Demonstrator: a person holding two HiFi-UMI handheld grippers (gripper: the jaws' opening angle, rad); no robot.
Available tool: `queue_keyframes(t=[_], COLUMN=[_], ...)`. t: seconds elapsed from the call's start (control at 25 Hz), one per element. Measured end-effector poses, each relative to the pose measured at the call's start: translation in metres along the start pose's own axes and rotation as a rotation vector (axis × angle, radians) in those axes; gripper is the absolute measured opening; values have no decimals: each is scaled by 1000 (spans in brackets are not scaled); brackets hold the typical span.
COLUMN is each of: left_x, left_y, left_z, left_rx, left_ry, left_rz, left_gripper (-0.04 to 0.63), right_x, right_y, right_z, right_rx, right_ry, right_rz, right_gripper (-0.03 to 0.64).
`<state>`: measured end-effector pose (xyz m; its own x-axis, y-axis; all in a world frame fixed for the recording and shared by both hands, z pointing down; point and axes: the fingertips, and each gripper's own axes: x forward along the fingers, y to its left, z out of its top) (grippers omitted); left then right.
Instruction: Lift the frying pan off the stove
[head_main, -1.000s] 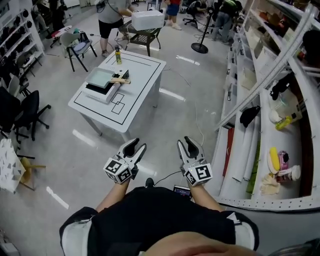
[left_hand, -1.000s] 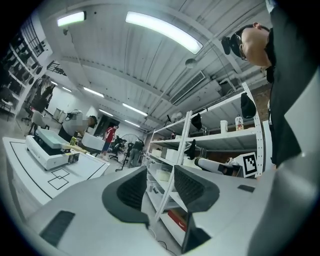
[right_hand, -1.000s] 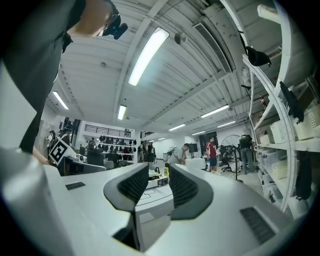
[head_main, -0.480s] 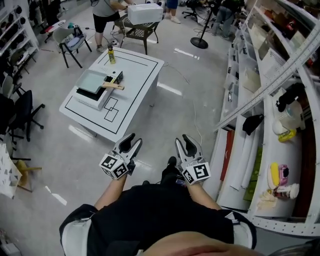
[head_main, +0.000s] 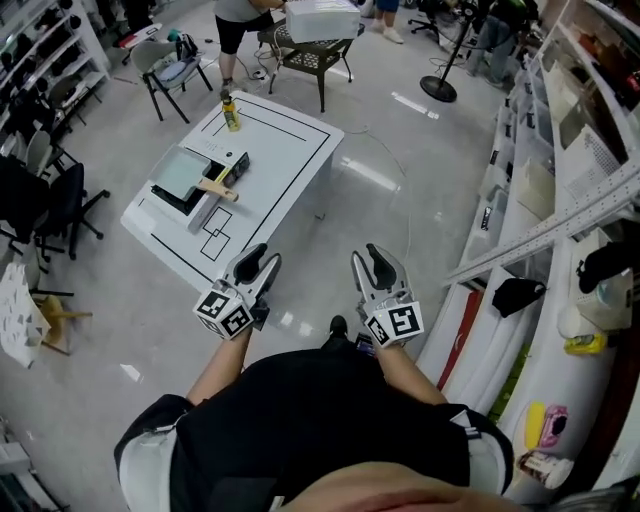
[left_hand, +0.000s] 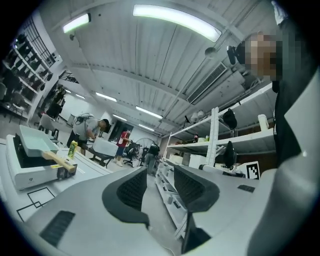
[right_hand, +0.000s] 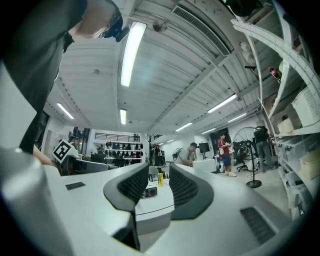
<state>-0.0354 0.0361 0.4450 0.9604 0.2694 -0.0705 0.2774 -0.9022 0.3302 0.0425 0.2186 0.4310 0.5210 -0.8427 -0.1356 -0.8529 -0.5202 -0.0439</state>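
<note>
A yellow bottle stands upright on the far corner of the white table. Beyond the table, a dark side table bears a white box. Black chairs stand left of the table, and white shelves run well to its right.

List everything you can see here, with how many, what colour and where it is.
table: one, white with black lines, on the floor ahead
stove: one, black and white, on the table's left part
frying pan: one, square, pale green with a wooden handle, on the stove
bottle: one, yellow, on the table's far corner
folding chair: one, dark-framed, beyond the table
office chairs: black, at the left edge; count unclear
shelving: white, along the right side
left gripper: one, grey and black, jaws apart, empty, low centre
right gripper: one, same colours, jaws apart, empty, beside the left one
</note>
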Motion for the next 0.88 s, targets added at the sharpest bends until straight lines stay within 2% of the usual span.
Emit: queue_keyframes(t=[0.24, 0.48, 0.64, 0.88], left_x=[67, 103, 108, 104], left_y=[4, 28, 51, 110], left_z=[23, 43, 61, 83], left_rx=[22, 20, 28, 9], left_ry=[-50, -81, -90, -116], left_rz=[77, 151, 217, 323], left_gripper=[183, 183, 183, 183], right_x=[34, 70, 104, 175], right_y=[-69, -118, -125, -122], right_z=[10, 0, -10, -23], right_rx=[13, 40, 63, 66], right_ry=[-11, 3, 15, 34], right_rz=[89, 133, 189, 315], right_gripper=[130, 130, 130, 133])
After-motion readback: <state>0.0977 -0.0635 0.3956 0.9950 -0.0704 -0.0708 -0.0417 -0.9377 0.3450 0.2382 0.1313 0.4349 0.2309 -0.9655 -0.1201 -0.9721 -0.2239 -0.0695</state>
